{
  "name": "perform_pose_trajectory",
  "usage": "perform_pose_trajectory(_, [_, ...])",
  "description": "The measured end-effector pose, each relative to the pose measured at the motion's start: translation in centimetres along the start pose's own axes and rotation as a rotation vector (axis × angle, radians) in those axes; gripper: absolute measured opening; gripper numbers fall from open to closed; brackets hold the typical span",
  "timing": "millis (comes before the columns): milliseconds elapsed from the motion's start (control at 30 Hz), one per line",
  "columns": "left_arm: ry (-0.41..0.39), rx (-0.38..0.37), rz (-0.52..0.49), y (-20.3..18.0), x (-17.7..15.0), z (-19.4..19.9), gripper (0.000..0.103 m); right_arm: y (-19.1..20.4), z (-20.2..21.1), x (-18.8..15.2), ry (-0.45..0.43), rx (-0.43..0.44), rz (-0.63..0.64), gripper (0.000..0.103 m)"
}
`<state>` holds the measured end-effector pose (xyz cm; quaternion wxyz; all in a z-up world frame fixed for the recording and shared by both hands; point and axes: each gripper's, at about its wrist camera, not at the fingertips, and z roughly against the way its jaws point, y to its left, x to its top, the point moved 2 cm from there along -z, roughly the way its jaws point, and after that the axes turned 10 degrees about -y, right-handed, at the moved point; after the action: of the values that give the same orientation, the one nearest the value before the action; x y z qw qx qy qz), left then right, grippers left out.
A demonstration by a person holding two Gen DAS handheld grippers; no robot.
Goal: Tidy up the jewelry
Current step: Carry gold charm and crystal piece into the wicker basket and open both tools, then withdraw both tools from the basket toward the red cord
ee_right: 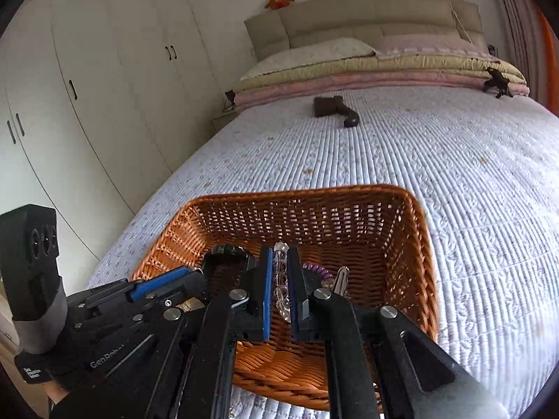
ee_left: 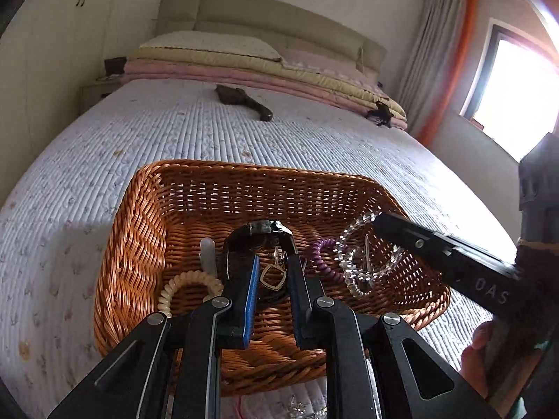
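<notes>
Quilted white bedding point(ee_left: 209, 132) stretches to stacked pillows, and on it sits a wicker basket point(ee_left: 139, 244) holding a cream coil tie point(ee_left: 185, 284), a purple coil tie point(ee_left: 323, 256) and a gold pendant point(ee_left: 272, 276). Over it, the left gripper point(ee_left: 272, 265) is clamped on a black watch point(ee_left: 258, 230), while the right gripper point(ee_right: 281, 279) pinches a clear bead bracelet point(ee_right: 281, 269) dangling above the basket floor

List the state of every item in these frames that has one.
Left gripper: shut on a black watch, over the basket.
Right gripper: shut on a clear bead bracelet.
Wicker basket: upright on the bed, open-topped.
Purple coil tie: lying inside basket.
Cream coil tie: lying inside basket.
</notes>
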<state>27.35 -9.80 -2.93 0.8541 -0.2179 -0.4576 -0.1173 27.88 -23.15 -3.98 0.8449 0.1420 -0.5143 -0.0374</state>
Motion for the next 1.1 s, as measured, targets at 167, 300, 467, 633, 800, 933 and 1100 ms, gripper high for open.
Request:
perform_pose_trajectory(167, [0.015,-0.003,0.015,0.3,0.0,-0.7,0.016,-0.6,-1.0,-0.7,0.016,-0.031,-0.003,0.011])
perform_pose_trajectory(300, [0.025,0.003,0.012,0.4,-0.4,-1.0,0.016,-0.8,-1.2,-1.2,0.018,-0.048,0.001,0.011])
perform_pose_trajectory(467, [0.012,0.003,0.01,0.6,-0.4,-0.7,0.017,-0.5,-0.9,-1.4,0.003,-0.066,0.028,0.011])
perform_pose_trajectory(633, [0.013,0.011,0.012,0.6,-0.6,-0.5,0.019,-0.5,0.1,-1.1,-0.041,-0.075,0.026,0.042])
perform_pose_trajectory(800, [-0.011,0.016,0.017,0.6,-0.4,0.7,0.044,-0.6,2.3,-0.3,-0.101,-0.085,0.024,0.043])
perform_pose_trajectory(933, [-0.066,0.006,0.006,0.1,0.2,3.4,0.045,0.1,5.3,0.2,-0.153,-0.081,0.032,0.043])
perform_pose_trajectory(1100, [-0.133,-0.026,-0.004,-1.1,0.5,8.3,0.056,1.7,10.1,-0.7,-0.191,-0.051,0.053,0.043])
